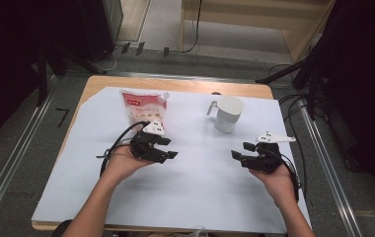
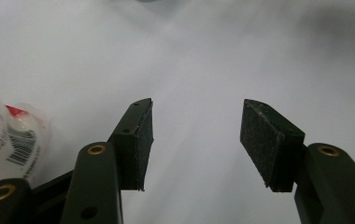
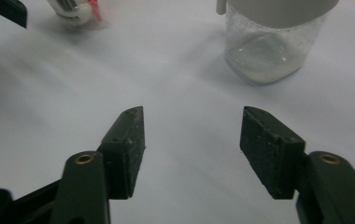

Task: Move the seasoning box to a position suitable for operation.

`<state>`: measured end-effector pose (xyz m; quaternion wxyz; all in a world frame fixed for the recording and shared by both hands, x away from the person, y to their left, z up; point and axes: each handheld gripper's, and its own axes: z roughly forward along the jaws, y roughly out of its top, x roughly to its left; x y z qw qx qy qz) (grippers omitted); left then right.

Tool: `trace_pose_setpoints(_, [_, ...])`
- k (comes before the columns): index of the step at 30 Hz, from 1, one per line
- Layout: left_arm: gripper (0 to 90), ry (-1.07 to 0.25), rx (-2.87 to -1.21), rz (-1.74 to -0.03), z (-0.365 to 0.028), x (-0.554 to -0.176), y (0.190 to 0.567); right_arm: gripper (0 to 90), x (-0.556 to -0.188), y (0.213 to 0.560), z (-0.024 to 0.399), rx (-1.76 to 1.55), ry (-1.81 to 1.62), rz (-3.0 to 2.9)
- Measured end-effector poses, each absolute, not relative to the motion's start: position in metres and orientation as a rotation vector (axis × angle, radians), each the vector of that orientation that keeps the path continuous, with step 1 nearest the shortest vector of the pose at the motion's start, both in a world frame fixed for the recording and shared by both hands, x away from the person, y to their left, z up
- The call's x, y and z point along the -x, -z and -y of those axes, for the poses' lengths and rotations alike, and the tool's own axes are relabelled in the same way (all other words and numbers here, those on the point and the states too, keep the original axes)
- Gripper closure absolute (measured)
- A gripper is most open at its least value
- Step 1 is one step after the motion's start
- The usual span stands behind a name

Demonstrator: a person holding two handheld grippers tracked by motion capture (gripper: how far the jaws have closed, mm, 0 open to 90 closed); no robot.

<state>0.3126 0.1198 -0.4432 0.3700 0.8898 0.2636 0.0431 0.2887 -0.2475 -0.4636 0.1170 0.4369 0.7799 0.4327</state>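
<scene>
**Two tongs hovering apart over a pouch and a jug**

One pouch [image 1: 143, 111] is lying flat at the far left of the white sheet [image 1: 190, 192] covering the bench [image 1: 96, 81]. It is pink and white with a red patch of writing near its top, too small to read from the high view. In the left gripper view its edge [image 2: 19, 140] is showing a barcode and a few printed digits, blurred beyond reading.

One jug [image 1: 227, 113] is standing upright at the far right-centre of the sheet, white-topped with a handle on its left side. In the right gripper view its clear lower body [image 3: 271, 51] is carrying no label that can be made out.

Two hands are reaching in from the near edge, one pair of tongs in each. The left tongs [image 1: 165, 148] are sitting just in front of the pouch, pointing right across the sheet, the palm turned upward beneath them. Their jaws are standing moderately wide, gripping nothing. The right tongs [image 1: 242, 150] are pointing left, well apart from the left pair and near the jug, a grey three-cornered plate on top. Their jaws are likewise parted and gripping nothing.
</scene>
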Motion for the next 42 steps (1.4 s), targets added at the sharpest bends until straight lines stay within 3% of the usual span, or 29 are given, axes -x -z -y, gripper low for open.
trace_pose_setpoints(5, [44.8,-0.118,-2.271,-0.669,-0.121,-0.31,0.44,48.9,-0.287,0.461,0.244,-1.264,-1.236,-2.276])
trace_pose_setpoints(10, [51.0,-0.104,-2.234,-0.673,-0.12,-0.309,0.438,59.3,-0.285,0.462,0.239,-1.217,-1.246,-2.311])
trace_pose_setpoints(14, [51.2,-0.111,-2.242,-0.664,-0.121,-0.311,0.44,59.7,-0.285,0.464,0.236,-1.215,-1.263,-2.323])
trace_pose_setpoints(18, [53.6,-0.034,-2.171,-0.772,-0.129,-0.312,0.441,60.8,-0.285,0.466,0.235,-1.193,-1.264,-2.328])
trace_pose_setpoints(20, [51.2,-0.061,-2.176,-0.779,-0.13,-0.313,0.441,61.3,-0.285,0.466,0.235,-1.2,-1.262,-2.334])
trace_pose_setpoints(27, [47.1,-0.114,-2.202,-0.735,-0.13,-0.31,0.441,57.5,-0.285,0.464,0.237,-1.192,-1.271,-2.322])
trace_pose_setpoints(33, [39.8,-0.086,-2.215,-0.728,-0.128,-0.311,0.437,45.8,-0.286,0.464,0.239,-1.171,-1.226,-2.291])
trace_pose_setpoints(42, [35.2,-0.067,-2.223,-0.702,-0.126,-0.31,0.435,41.7,-0.288,0.462,0.24,-1.189,-1.24,-2.265])
